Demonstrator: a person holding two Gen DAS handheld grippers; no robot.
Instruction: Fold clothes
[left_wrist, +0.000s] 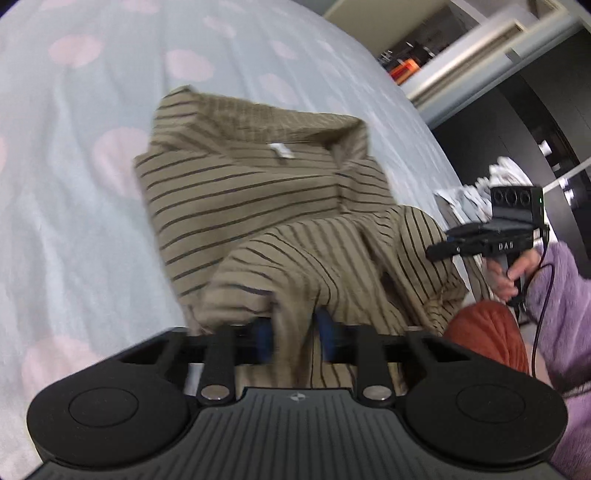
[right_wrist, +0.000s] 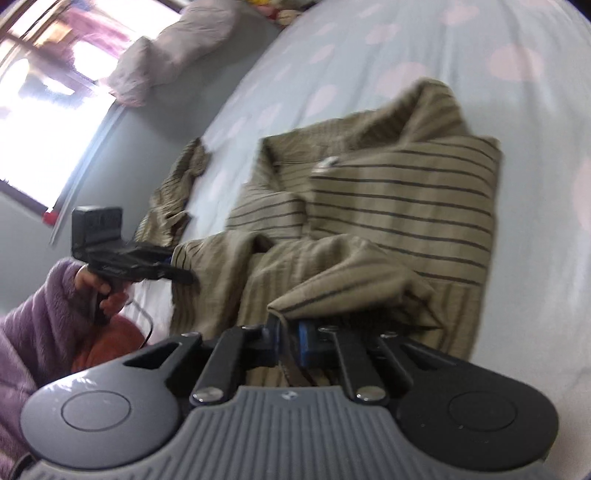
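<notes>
A: What do my two grippers have?

B: Your left gripper (left_wrist: 293, 334), with blue pads, pinches a fold of the tan shirt with thin dark stripes (left_wrist: 258, 206). Your right gripper (right_wrist: 288, 341) is clamped on another bunch of it.

A: And where is the shirt?

B: Crumpled on the pale blue bedsheet with pink spots (left_wrist: 74, 184), collar farthest away. A purple fleece sleeve (left_wrist: 565, 295) is at the edge.

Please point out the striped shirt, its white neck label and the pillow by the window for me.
striped shirt (left_wrist: 236, 192): left wrist view, on the flat striped back panel.
white neck label (left_wrist: 281, 151): left wrist view, on the label's middle.
pillow (right_wrist: 173, 48): right wrist view, on its pale cover.
</notes>
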